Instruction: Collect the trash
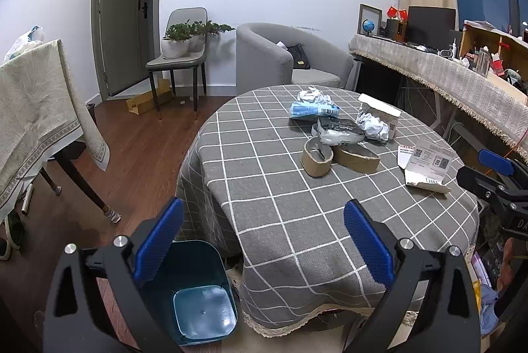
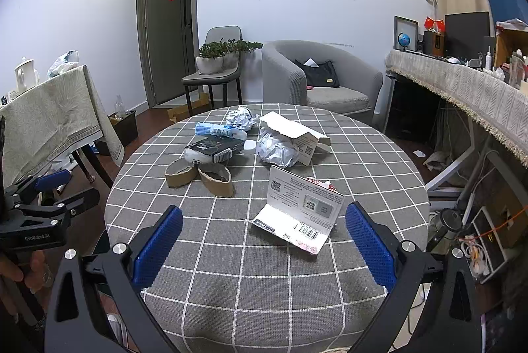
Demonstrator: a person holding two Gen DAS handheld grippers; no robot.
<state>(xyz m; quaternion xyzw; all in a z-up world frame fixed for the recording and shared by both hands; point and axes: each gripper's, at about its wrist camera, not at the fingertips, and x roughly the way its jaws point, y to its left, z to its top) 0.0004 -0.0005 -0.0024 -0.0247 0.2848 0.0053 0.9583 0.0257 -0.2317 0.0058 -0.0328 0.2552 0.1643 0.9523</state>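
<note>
The flattened carton (image 2: 298, 214) lies near the tabletop's right edge, its long axis slanting across the right gripper (image 2: 264, 245), just ahead, between its wide-open, empty fingers. The left gripper (image 1: 264, 240), also wide open and empty, hangs over the near-left edge above the bin (image 1: 194, 290)

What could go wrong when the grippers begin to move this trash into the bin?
The bin stands on the floor beside the table's edge, so light pieces like the crumpled paper could miss it. The opened white box is wide and may slip from the right gripper.
</note>
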